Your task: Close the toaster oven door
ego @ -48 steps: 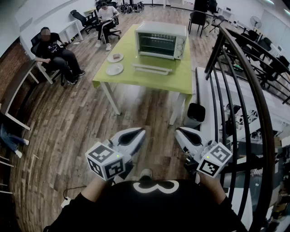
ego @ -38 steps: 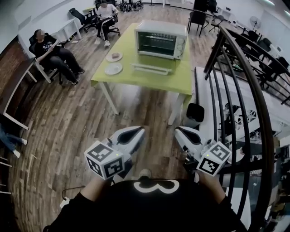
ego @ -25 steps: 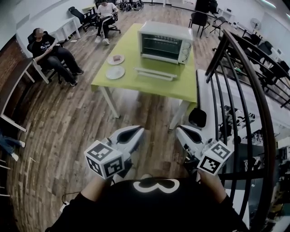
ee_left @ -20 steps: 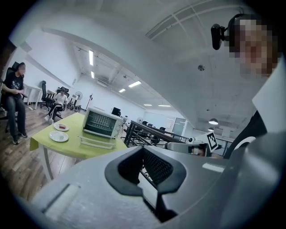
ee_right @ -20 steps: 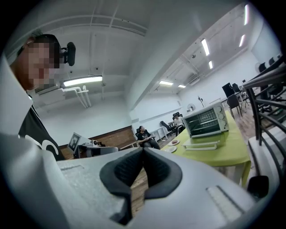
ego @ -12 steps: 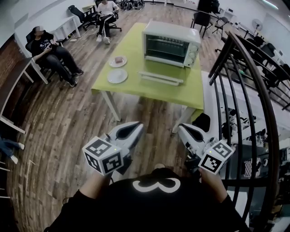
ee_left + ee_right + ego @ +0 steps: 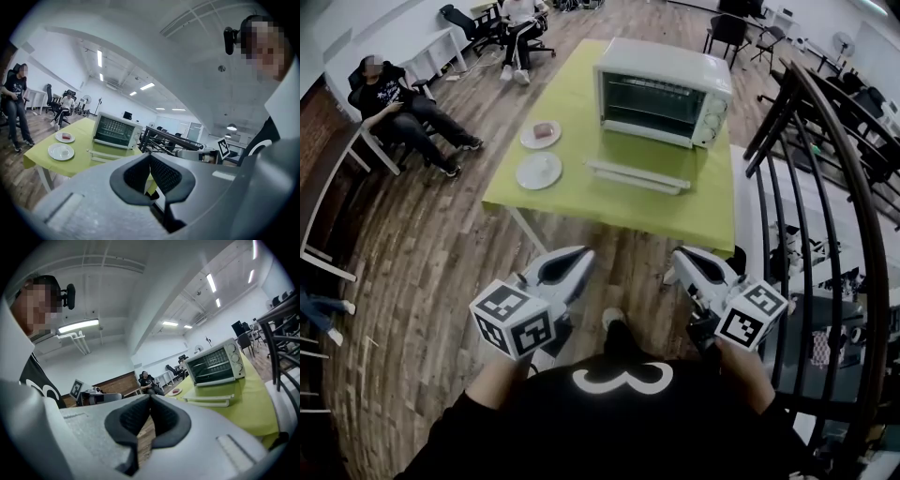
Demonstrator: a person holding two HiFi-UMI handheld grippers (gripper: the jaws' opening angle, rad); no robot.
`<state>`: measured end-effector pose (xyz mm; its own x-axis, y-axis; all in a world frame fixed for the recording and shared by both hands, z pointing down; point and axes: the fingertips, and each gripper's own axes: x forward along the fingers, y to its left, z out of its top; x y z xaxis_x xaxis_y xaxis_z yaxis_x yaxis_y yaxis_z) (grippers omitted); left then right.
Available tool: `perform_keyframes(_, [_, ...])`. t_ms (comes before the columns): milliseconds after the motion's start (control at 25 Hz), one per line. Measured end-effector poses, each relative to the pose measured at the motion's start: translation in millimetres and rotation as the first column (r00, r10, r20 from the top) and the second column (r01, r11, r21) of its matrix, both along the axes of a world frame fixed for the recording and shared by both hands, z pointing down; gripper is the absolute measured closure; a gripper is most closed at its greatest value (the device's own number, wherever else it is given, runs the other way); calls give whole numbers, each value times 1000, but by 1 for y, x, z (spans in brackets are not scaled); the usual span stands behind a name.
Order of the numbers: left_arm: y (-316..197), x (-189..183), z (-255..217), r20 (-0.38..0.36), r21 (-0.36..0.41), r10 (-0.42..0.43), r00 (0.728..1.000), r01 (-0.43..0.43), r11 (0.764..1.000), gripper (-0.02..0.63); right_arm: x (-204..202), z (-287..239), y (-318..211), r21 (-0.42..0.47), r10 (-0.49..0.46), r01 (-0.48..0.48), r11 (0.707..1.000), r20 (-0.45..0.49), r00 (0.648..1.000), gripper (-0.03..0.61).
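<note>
A white toaster oven (image 7: 664,92) stands at the far side of a green table (image 7: 572,192), its door (image 7: 637,176) folded down flat in front of it. The oven (image 7: 116,131) also shows in the left gripper view, and the oven (image 7: 214,364) with its lowered door (image 7: 209,401) in the right gripper view. My left gripper (image 7: 578,255) and right gripper (image 7: 682,257) hang side by side short of the table's near edge, well away from the oven. Both are shut and hold nothing.
Two white plates (image 7: 539,171) (image 7: 541,134) lie on the table's left part, the far one with a small brown piece on it. A dark stair railing (image 7: 825,169) runs along the right. Two people sit on chairs (image 7: 389,103) at the far left. The floor is wood.
The table and oven have come closer and lower in the head view as I walk toward them. Both grippers stay shut and keep their place before me.
</note>
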<state>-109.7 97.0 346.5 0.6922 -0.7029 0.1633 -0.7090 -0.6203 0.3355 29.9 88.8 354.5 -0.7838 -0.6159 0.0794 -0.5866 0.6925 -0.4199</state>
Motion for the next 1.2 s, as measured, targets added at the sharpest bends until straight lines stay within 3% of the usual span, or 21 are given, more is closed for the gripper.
perform_keyframes(320, [-130, 15, 29, 17, -79, 16, 1000, -15, 997, 601, 11, 31, -129, -89, -2, 2, 996, -3, 1000, 577])
perform_keyframes(640, [-241, 25, 67, 117, -111, 42, 992, -29, 993, 600, 36, 67, -223, -117, 32, -37, 992, -50, 998, 577])
perform_keyframes(1120, [-294, -21, 144, 246, -192, -8, 969, 57, 980, 595, 73, 124, -257, -177, 145, -170, 969, -149, 978, 575])
perform_keyframes(1200, [-300, -26, 160, 262, -213, -1, 965, 59, 975, 572, 81, 140, -259, -195, 171, -204, 959, -175, 970, 575])
